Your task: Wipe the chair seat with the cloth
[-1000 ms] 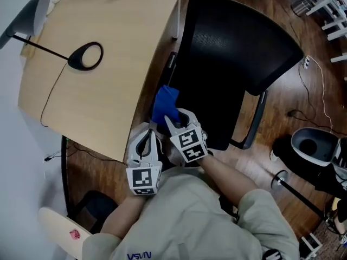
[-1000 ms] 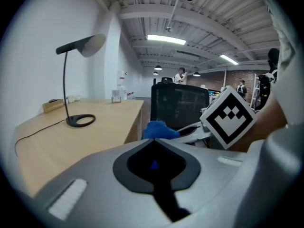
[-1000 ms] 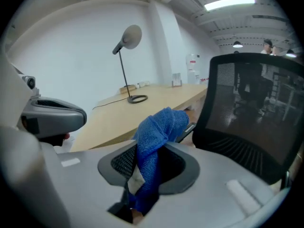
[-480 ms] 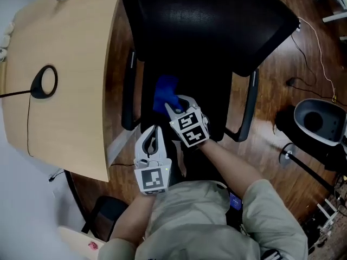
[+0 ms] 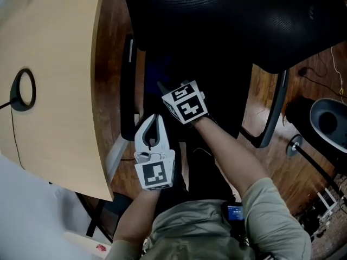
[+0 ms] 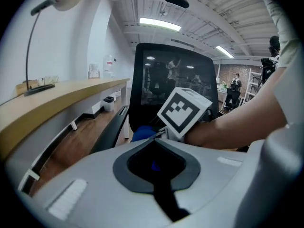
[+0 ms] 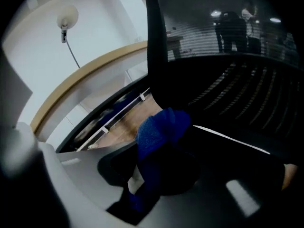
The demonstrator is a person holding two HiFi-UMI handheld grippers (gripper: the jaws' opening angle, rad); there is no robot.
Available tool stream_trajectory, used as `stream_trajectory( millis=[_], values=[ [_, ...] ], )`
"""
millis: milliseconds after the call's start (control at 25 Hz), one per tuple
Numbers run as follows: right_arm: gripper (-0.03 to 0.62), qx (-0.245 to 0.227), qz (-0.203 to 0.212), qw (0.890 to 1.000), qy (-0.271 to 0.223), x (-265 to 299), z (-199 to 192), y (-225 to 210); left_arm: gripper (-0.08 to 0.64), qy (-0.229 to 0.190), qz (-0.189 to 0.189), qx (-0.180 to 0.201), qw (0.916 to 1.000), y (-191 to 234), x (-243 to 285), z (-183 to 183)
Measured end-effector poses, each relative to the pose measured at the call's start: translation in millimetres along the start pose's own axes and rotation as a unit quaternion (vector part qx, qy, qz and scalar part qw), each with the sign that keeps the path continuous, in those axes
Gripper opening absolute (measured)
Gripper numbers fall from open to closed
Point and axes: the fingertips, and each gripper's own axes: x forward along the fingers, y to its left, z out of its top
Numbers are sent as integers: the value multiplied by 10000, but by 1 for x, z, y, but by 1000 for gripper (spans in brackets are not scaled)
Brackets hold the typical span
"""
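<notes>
The backrest (image 5: 227,20) runs off the head view's top edge, hiding most of the chair seat (image 5: 225,104). In the left gripper view, the right gripper (image 5: 164,89) half covers the cloth (image 6: 141,133).

Desk (image 5: 54,64) lies left of the chair (image 5: 233,20) — right claw (image 5: 162,88) over its seat (image 5: 222,96), left claw (image 5: 153,124) beside it.

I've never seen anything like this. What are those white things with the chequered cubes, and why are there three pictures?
There is no robot here: a person holds a two-jawed hand tool in each hand. One picture comes from a camera on the person's head, looking down; the other two come from cameras riding on the tools. The right gripper is clamped on a fluffy blue cloth, over the seat of a black mesh-backed office chair. The left gripper is shut and empty. A curved light wooden desk stands beside the chair.
</notes>
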Motion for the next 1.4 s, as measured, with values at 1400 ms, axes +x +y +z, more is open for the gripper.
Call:
stream_trajectory(
  millis=[1400],
  values=[
    [104,1902,-2681,9444,-57,-130,-135,-256,5,412,-1094,527,9917,-90,80,-22]
  ],
)
